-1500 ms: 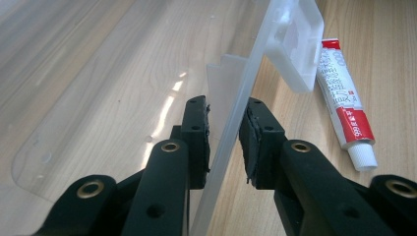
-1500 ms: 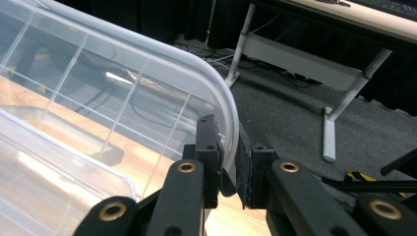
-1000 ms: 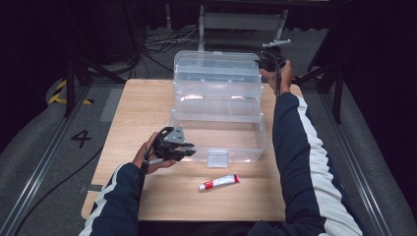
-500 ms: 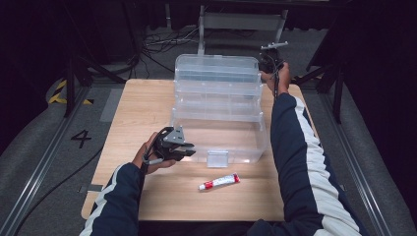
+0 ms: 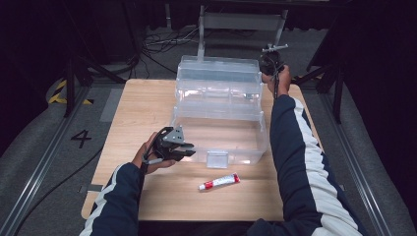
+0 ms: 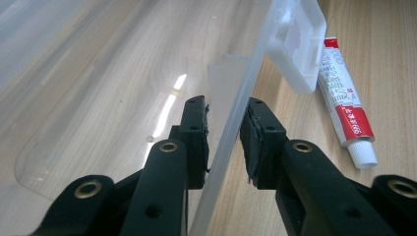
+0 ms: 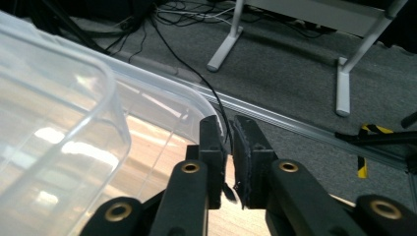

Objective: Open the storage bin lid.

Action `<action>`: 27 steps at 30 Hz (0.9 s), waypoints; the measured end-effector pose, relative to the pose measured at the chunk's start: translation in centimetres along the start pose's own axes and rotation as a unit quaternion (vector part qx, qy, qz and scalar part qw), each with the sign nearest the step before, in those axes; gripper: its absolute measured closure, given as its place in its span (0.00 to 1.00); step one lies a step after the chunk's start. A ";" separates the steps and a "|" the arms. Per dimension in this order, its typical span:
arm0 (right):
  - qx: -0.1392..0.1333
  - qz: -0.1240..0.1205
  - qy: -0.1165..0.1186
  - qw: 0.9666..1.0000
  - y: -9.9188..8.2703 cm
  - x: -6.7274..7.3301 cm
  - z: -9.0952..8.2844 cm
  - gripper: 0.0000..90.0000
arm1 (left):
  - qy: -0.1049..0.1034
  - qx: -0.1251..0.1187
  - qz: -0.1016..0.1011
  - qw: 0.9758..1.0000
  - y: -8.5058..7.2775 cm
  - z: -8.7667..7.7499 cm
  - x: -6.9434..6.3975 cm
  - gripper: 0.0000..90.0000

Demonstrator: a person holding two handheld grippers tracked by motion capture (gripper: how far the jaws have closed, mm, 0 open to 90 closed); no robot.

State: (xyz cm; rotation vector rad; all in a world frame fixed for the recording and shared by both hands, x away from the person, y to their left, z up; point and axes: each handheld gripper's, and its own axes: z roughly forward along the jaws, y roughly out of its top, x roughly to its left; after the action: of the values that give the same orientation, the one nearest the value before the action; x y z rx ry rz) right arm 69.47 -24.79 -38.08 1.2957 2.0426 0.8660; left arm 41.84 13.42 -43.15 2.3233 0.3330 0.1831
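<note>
One clear box, one tube; both grippers' jaws clamped on box walls.

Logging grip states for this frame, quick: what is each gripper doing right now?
Left gripper: closed on the front wall of the clear box.
Right gripper: closed on the clear lid rim at the back corner.

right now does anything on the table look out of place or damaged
Nothing looks damaged or spilled. The red and white tube lies on its side on the wooden table, outside the clear plastic tiered box, just in front of its latch.
</note>
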 end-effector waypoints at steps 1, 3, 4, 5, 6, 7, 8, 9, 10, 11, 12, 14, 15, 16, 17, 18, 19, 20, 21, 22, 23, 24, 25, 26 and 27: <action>0.005 -0.008 0.001 1.000 0.1 0.0 -0.2 0.92 | 0.000 0.000 0.000 1.000 0.0 0.0 0.0 0.82; 0.004 -0.008 0.000 1.000 0.2 0.0 -0.2 0.92 | 0.000 0.000 0.000 1.000 0.0 0.0 0.0 0.82; 0.004 -0.008 0.000 1.000 0.2 0.0 -0.3 0.92 | 0.000 0.000 0.000 1.000 0.0 0.0 0.0 0.81; 0.005 -0.009 0.000 1.000 0.2 0.0 -0.3 0.92 | 0.000 0.000 0.000 1.000 0.0 0.0 0.0 0.81; 0.006 -0.009 0.001 1.000 0.2 0.0 -0.3 0.92 | 0.000 0.000 -0.001 1.000 0.0 0.0 0.0 0.81; 0.006 -0.009 0.001 1.000 0.1 0.1 -0.3 0.91 | 0.001 0.000 0.000 1.000 0.0 0.0 0.0 0.81; 0.006 -0.008 0.001 1.000 0.0 0.0 -0.3 0.91 | 0.001 0.000 0.000 1.000 0.0 0.0 0.0 0.81; 0.006 -0.007 0.003 1.000 -0.1 0.0 -0.3 0.91 | 0.002 -0.001 0.000 1.000 0.0 0.0 0.0 0.81; 0.007 -0.007 0.004 1.000 -0.1 0.0 -0.3 0.90 | 0.003 -0.001 0.000 1.000 0.0 0.0 -0.1 0.81; 0.009 -0.009 0.004 1.000 -0.1 0.0 -0.4 0.88 | 0.004 0.000 -0.001 1.000 0.0 0.0 -0.1 0.81; 0.009 -0.008 0.002 1.000 -0.1 0.0 -0.4 0.88 | 0.004 0.000 -0.001 1.000 0.0 0.0 -0.1 0.81; 0.008 -0.016 0.001 1.000 -0.1 0.1 -0.6 0.89 | 0.005 0.001 0.000 1.000 0.0 0.0 -0.1 0.81; 0.007 -0.017 0.000 1.000 -0.1 0.2 -0.7 0.89 | 0.005 0.001 0.001 1.000 0.0 0.0 -0.1 0.81; 0.007 -0.019 0.001 1.000 -0.2 0.2 -0.8 0.89 | 0.006 0.001 0.001 1.000 0.0 0.0 -0.1 0.81; 0.007 -0.020 0.001 1.000 -0.2 0.2 -0.9 0.89 | 0.006 0.000 0.000 1.000 0.0 0.0 -0.1 0.81; 0.006 -0.023 0.002 1.000 -0.3 0.2 -1.0 0.88 | 0.006 0.000 0.000 1.000 0.0 0.0 -0.2 0.81; 0.007 -0.022 0.002 1.000 -0.3 0.2 -1.2 0.88 | 0.007 -0.001 -0.001 1.000 0.0 0.0 -0.2 0.81; 0.008 -0.019 0.003 1.000 -0.3 0.2 -1.4 0.88 | 0.007 -0.001 -0.001 1.000 0.0 0.1 -0.2 0.81; 0.011 -0.020 -0.001 1.000 -0.3 0.2 -1.5 0.88 | 0.007 -0.001 -0.001 1.000 0.0 0.1 -0.2 0.81; 0.015 -0.027 -0.006 1.000 -0.3 0.2 -1.7 0.87 | 0.009 -0.002 -0.001 1.000 0.1 0.1 -0.4 0.81; 0.014 -0.028 -0.006 1.000 -0.3 0.1 -1.9 0.87 | 0.010 -0.002 0.000 1.000 0.1 0.1 -0.4 0.81; 0.014 -0.029 -0.007 0.999 -0.3 0.0 -2.1 0.87 | 0.009 -0.002 -0.001 1.000 0.1 0.1 -0.4 0.81; 0.014 -0.030 -0.009 0.999 -0.4 0.0 -2.4 0.87 | 0.010 -0.001 -0.001 1.000 0.1 0.2 -0.4 0.81; 0.013 -0.031 -0.009 0.999 -0.5 -0.1 -2.5 0.87 | 0.010 -0.001 -0.001 1.000 0.1 0.2 -0.4 0.81; 0.012 -0.032 -0.010 0.999 -0.6 -0.2 -2.8 0.86 | 0.011 -0.001 0.000 1.000 0.1 0.2 -0.4 0.81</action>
State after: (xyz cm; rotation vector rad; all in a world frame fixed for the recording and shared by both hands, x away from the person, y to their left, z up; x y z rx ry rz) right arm 67.10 -25.80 -36.76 1.2391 2.0725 0.7987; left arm 41.48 13.10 -43.20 2.3209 0.3425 0.2089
